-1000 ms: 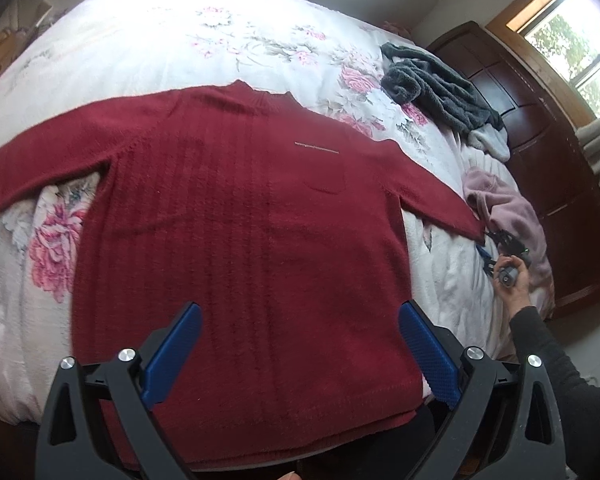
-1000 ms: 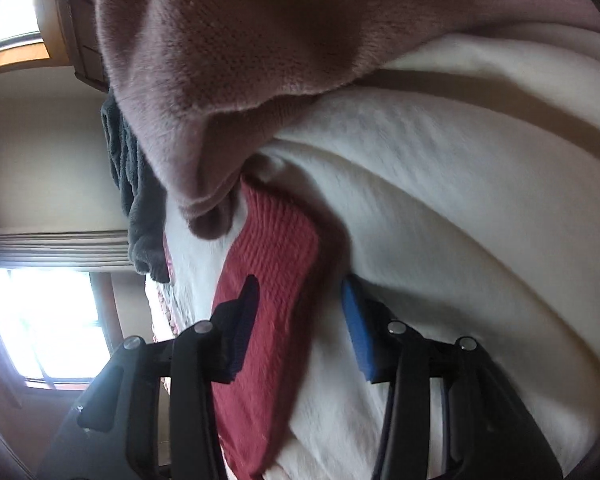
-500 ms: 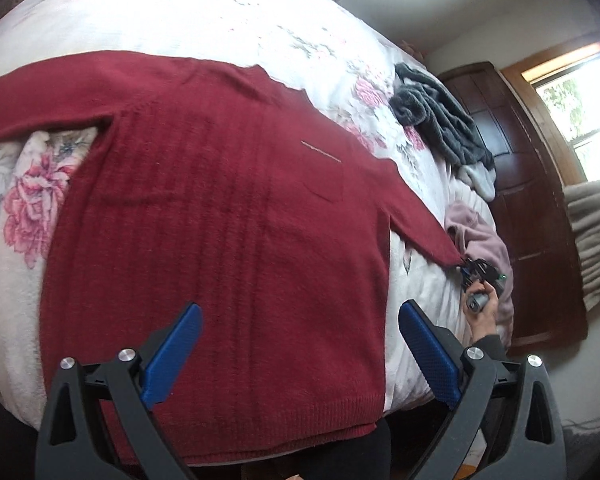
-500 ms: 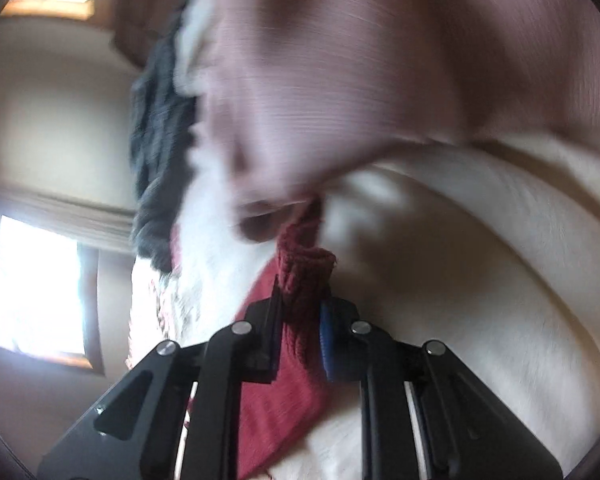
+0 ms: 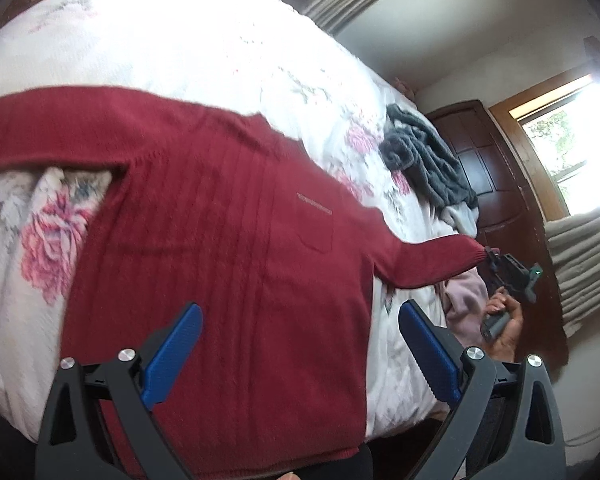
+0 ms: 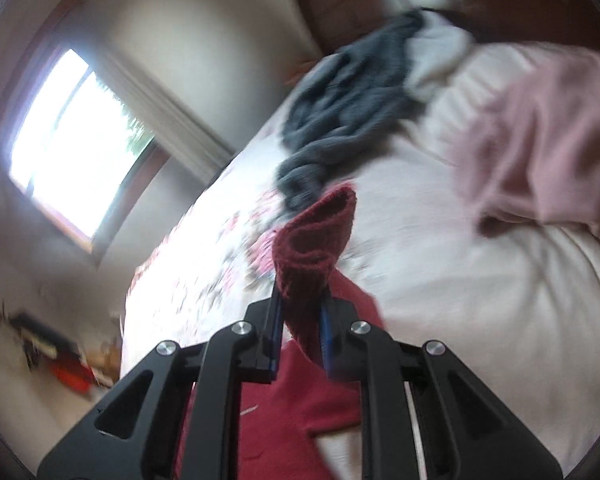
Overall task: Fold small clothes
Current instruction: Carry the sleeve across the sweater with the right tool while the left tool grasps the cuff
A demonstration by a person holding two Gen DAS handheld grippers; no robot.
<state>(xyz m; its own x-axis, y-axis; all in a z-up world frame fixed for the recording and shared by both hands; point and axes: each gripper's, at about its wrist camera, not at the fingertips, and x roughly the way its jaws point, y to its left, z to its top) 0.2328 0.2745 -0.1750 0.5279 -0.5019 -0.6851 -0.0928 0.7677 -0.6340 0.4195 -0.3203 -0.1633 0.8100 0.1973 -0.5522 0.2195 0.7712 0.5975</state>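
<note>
Both grippers show. Nearest in its own view, the left gripper (image 5: 300,344) hangs above the sweater's (image 5: 220,248) lower body, its blue pads (image 5: 172,356) spread wide with nothing between them and not touching the knit. Under and ahead of it the red sweater lies flat on the bed (image 5: 180,32), chest up, hem toward the tool and one sleeve stretched out to its left.

Off to this tool's right, the other sleeve (image 5: 432,264) is pulled out taut and lifted off the cover, ending at the right gripper (image 5: 494,259). A hand (image 5: 502,326) grips that tool's handle from below, wrist bent, past the bed's edge. A pink garment (image 5: 464,300) sits under the sleeve, just beside the hand.

From the right wrist, the right gripper (image 6: 300,320) is pressed together on the cuff (image 6: 316,240), which stands up folded between the pads and beyond their tips. This view is blurred, so how much cloth is pinched is hard to judge.

Farther out, a grey garment (image 5: 428,160) lies bunched on the bed, well apart from both tools, before a dark wooden door (image 5: 484,160).
</note>
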